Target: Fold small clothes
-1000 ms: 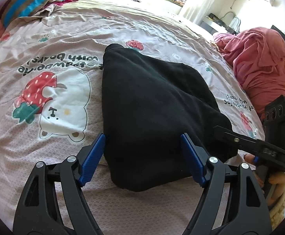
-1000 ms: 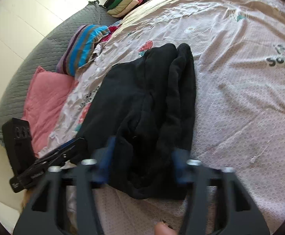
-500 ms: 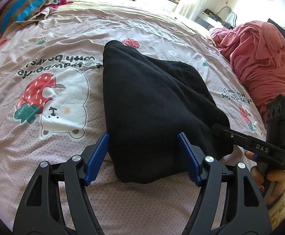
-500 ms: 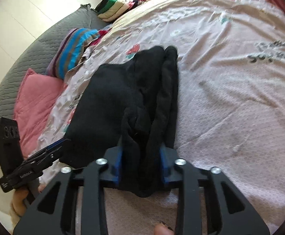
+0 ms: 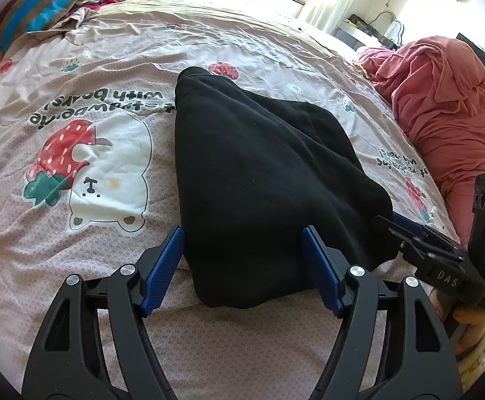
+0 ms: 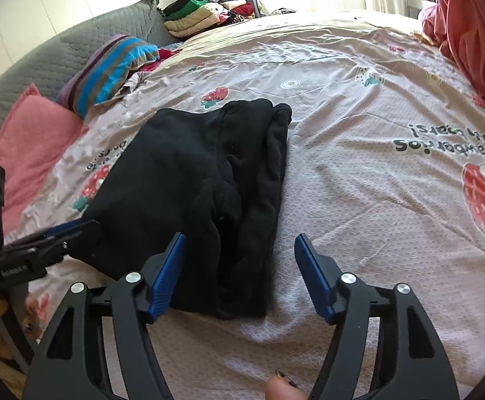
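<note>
A soft, thick black fleece garment is lying folded mid-frame on the pink strawberry-print bedsheet; being limp, it is best pinched at its near hem. The left gripper is being angled downward, jaws wide, gripping nothing, while the right gripper is being opened, unpinched cloth between its jaws

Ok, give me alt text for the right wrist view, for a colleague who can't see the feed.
A folded black garment lies on a pink strawberry-print bedspread, its near edge between the blue pads of the right gripper, whose jaws are opening and not pressing the cloth. The left gripper reaches in from the left edge, and a striped pillow lies behind.
</note>
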`<state>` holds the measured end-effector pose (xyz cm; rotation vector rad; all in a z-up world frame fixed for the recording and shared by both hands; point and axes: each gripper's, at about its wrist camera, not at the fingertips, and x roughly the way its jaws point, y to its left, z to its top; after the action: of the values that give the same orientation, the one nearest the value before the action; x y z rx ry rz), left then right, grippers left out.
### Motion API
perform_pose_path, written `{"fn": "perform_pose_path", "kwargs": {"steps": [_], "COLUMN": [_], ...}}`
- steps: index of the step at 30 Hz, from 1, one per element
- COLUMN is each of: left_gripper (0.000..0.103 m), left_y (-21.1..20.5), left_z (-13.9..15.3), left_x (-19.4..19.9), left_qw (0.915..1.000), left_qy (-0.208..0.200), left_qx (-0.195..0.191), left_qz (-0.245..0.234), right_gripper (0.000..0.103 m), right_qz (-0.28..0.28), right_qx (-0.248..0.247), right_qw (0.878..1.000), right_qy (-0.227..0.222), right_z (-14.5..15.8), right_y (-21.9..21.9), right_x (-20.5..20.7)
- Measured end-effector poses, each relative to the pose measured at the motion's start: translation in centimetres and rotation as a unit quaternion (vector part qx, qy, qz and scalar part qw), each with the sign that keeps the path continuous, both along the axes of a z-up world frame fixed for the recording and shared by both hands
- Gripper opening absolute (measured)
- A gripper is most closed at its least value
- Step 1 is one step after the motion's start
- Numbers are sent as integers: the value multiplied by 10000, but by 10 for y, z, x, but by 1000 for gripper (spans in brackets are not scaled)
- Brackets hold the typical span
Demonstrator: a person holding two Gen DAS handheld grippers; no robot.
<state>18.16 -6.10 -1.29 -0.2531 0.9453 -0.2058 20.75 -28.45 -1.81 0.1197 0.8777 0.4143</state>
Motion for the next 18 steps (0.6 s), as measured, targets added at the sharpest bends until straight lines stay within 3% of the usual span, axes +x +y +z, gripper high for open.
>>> {"fn": "perform_pose_path", "kwargs": {"steps": [4, 9, 11, 18], "left_gripper": [73, 82, 83, 93], "left_y": [0, 0, 1, 4], "left_z": [0, 3, 4, 10], "left_x": [-1, -3, -4, -9], "left_qw": [10000, 9999, 9999, 9999], "left_qy": [24, 9, -8, -61], "left_qx": [-63, -100, -108, -98], "left_qz": [-11, 14, 29, 84], "right_gripper": [78, 81, 93, 97], "right_qz": [-58, -92, -122, -215], "right_qx": [-75, -98, -60, 24], "right_qw": [9999, 9998, 9998, 9995], "right_qy": [-85, -120, -132, -244], "right_z": [3, 6, 7, 18], "right_y": [0, -1, -4, -9], "right_x": [-3, -6, -7, -14]}}
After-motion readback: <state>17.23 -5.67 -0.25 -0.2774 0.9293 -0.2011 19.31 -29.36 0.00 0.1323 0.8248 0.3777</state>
